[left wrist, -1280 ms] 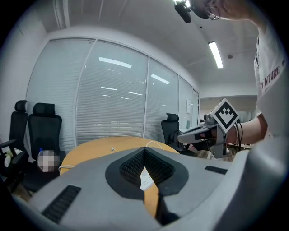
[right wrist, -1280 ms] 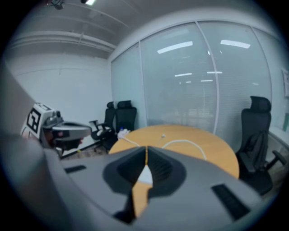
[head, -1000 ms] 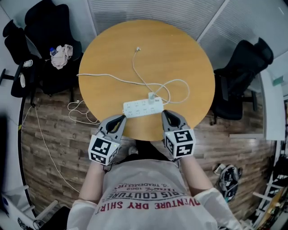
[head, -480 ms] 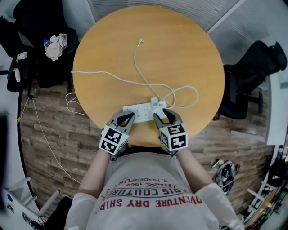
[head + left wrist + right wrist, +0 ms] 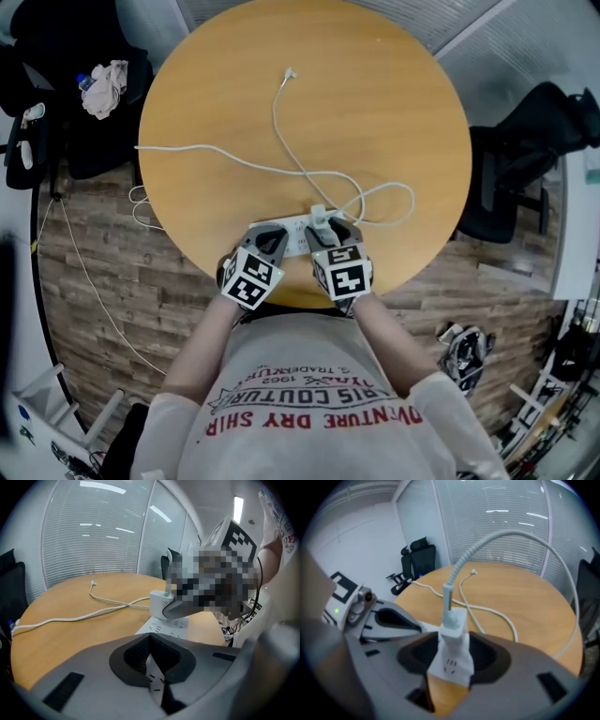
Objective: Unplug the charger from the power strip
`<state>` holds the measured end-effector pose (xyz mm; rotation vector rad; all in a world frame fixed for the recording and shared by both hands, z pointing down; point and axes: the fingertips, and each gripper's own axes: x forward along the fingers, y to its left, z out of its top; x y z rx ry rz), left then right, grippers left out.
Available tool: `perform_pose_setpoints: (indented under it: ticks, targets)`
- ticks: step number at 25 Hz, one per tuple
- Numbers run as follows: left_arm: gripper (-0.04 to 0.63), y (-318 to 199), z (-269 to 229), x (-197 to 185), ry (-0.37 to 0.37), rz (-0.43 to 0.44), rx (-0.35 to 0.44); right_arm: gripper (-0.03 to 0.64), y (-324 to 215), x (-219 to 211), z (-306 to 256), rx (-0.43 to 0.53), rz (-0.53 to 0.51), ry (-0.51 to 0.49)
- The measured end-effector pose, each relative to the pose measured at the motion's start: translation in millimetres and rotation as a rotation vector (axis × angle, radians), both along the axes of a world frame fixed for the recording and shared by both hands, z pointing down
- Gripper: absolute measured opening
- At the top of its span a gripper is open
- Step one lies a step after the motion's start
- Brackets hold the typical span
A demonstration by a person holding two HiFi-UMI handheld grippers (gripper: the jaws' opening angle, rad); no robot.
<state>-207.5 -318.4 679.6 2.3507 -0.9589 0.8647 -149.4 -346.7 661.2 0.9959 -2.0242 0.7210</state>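
Note:
A white power strip [image 5: 298,228] lies near the front edge of the round wooden table [image 5: 375,112]. A white charger [image 5: 320,216] is plugged into the strip's right end, and its cable [image 5: 279,131] loops across the tabletop. My left gripper [image 5: 270,238] is low over the strip's left part, jaws apart, with the strip [image 5: 166,627] showing between its pads. My right gripper [image 5: 330,232] straddles the charger [image 5: 452,637]; its jaws are opening, and the dark pads stand off on either side of the charger. The charger's cable [image 5: 487,541] arches up from its top.
The strip's own cord [image 5: 187,155] runs off the table's left edge to the wooden floor. Black office chairs stand at the left [image 5: 56,103] and right [image 5: 534,150]. A crumpled cloth [image 5: 101,77] lies on the left chair. A bag [image 5: 464,347] sits on the floor.
Both grippers have come down and forward from the table's edge onto the power strip. The right gripper's jaws, shut earlier, now stand apart around the charger.

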Motion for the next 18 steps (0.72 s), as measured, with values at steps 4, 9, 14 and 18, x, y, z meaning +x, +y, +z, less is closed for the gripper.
perform_pose_setpoints:
  ticks: [4,9,14,18]
  targets:
    - [0.031,2.9,6.0,1.2,-0.055,0.04,0.001,0.207,-6.5,-4.5,9.1,-0.021,0.037,-0.004]
    - [0.031,1.6,4.8,0.7,-0.027,0.037,0.008,0.186,-12.0,-2.7,13.8,-0.036,0.089,0.021]
    - [0.031,2.4,5.5,1.3,-0.009,0.038,-0.004,0.172,-10.2,-1.7,13.1,-0.035,0.082,0.061]
    - [0.031,2.2,6.4,0.4,0.003,0.038,-0.013,0.167,-9.5,-1.5,11.1,-0.051,0.074,0.066]
